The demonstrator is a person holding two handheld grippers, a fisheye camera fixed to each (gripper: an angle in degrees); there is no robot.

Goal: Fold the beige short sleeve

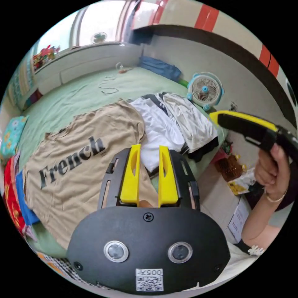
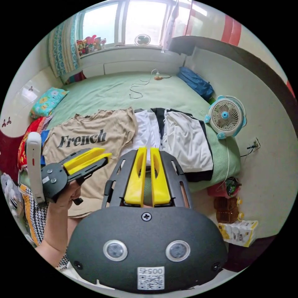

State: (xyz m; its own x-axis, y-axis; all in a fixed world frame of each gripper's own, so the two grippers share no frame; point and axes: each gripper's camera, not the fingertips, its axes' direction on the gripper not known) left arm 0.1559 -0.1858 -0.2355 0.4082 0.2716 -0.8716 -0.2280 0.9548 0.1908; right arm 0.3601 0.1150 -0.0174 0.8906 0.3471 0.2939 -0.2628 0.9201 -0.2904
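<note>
1. A green bed (image 2: 108, 93) spreads out beyond my fingertips, with much bare surface toward the window.
2. The beige short sleeve (image 1: 77, 173) lies flat, print up, under and ahead of my left gripper (image 1: 149, 173); its hem is at the bed's near edge.
3. White clothes (image 2: 183, 139) lie just past my right gripper (image 2: 148, 175).
4. My left jaws stand slightly apart, holding nothing.
5. My right jaws are nearly closed, empty.
6. The right gripper view shows a pillow (image 2: 46, 102) by the wall.
</note>
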